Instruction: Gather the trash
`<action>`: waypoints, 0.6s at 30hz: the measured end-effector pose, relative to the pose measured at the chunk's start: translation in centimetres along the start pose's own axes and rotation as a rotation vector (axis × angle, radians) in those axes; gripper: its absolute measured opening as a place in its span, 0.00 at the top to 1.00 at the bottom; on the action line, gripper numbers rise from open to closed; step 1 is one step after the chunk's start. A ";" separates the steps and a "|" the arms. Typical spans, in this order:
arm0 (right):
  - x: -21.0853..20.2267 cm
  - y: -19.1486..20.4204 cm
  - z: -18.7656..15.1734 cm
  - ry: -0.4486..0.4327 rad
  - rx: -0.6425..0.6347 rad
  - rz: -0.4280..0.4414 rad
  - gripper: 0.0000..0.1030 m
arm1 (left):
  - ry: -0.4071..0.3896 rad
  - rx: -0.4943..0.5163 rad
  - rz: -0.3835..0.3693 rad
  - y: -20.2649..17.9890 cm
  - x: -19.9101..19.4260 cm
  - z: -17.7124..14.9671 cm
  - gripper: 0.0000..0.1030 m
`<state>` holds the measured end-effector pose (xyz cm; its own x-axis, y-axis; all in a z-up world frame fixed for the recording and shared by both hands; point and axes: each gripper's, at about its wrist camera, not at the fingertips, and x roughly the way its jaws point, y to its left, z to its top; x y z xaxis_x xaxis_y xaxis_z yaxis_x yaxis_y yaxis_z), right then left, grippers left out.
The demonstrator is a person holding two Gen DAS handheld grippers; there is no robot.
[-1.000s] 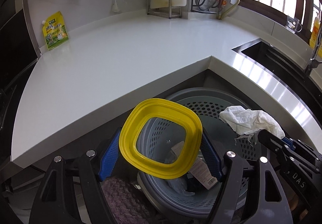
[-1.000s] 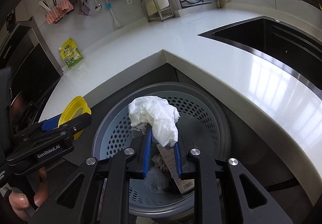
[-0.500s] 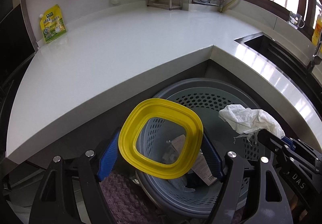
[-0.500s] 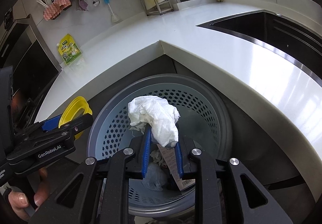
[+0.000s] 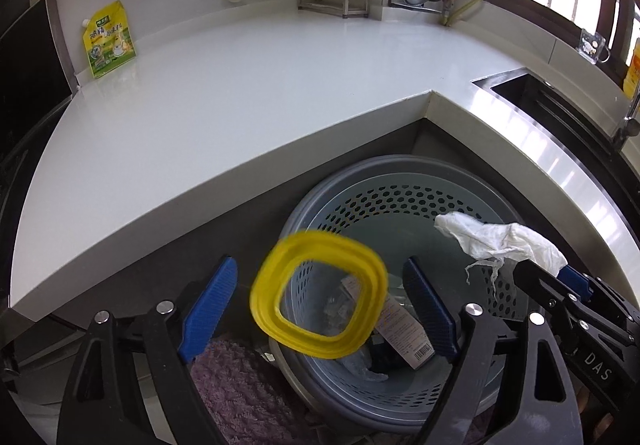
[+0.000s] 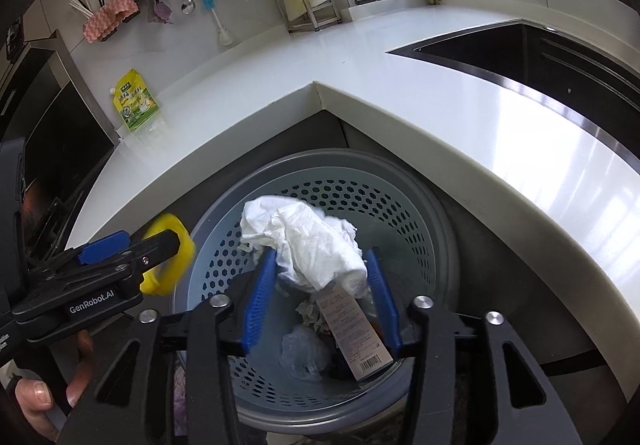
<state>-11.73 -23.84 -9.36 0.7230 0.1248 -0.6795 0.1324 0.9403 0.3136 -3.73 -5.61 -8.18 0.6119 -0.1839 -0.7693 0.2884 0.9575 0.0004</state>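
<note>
Over the grey perforated trash bin (image 5: 400, 201) my left gripper (image 5: 320, 309) has its jaws opening. A yellow ring-shaped lid (image 5: 316, 345), blurred and tilted, drops between the blue pads (image 5: 208, 309) without touching either. In the right wrist view my right gripper (image 6: 320, 301) hangs over the same bin (image 6: 340, 185), jaws also opening. A crumpled white tissue (image 6: 308, 241) sits loose between its spread pads (image 6: 260, 301). The bin holds a barcoded packet (image 6: 352, 333) and clear plastic (image 6: 300, 353). The falling lid (image 6: 176, 229) shows beside the left gripper's finger (image 6: 120, 257).
A white L-shaped countertop (image 5: 240, 93) wraps around the bin, with a dark sink (image 6: 540, 53) to the right and a yellow-green pouch (image 5: 108, 39) at the back left. A purple mat (image 5: 236, 389) lies beside the bin. A person's hand (image 6: 36, 397) holds the left gripper.
The left jaws have spread and the yellow lid has slipped free, now lower and blurred. The right jaws have opened away from the white tissue they were pinching.
</note>
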 end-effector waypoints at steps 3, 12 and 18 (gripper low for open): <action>-0.2 -0.2 0.1 -0.007 0.004 -0.005 0.49 | 0.001 -0.004 0.004 0.2 0.0 0.0 0.15; -0.3 -0.3 0.1 -0.003 0.013 -0.002 0.48 | -0.008 -0.008 0.009 0.3 -0.3 -0.1 0.12; -0.3 -0.5 0.1 -0.004 0.017 -0.001 0.48 | -0.009 -0.007 0.011 0.2 -0.4 0.0 0.12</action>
<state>-11.95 -24.36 -9.24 0.7254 0.1226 -0.6774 0.1450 0.9347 0.3244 -3.92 -5.33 -7.92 0.6217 -0.1758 -0.7632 0.2766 0.9610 0.0040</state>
